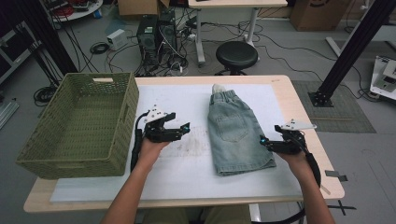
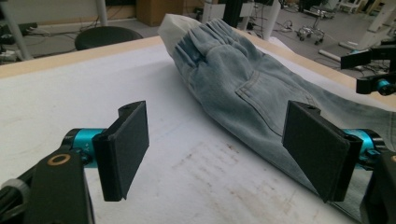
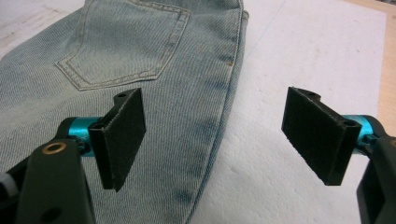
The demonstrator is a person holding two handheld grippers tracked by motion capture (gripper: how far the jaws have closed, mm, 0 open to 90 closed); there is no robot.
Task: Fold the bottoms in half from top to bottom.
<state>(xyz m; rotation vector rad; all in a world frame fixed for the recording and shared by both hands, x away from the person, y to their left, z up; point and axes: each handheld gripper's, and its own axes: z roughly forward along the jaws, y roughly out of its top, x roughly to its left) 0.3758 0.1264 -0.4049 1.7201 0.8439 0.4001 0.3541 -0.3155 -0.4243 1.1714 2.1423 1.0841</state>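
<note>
A pair of light blue denim shorts (image 1: 236, 133) lies folded lengthwise on the white mat, waistband toward the far edge, back pocket up. My left gripper (image 1: 183, 129) hovers open just left of the shorts, jaws aimed at them; its view has the shorts (image 2: 233, 88) ahead and to the right, between and beyond the pads (image 2: 126, 147). My right gripper (image 1: 264, 141) is open at the shorts' right edge near the hem. In its view the left pad (image 3: 119, 135) hangs over the denim (image 3: 140, 60) and the other over bare mat.
A large olive woven basket (image 1: 79, 123) stands at the table's left side, close to my left hand. The white mat (image 1: 187, 158) covers most of the wooden table (image 1: 308, 126). A black stool (image 1: 236, 55) stands beyond the far edge.
</note>
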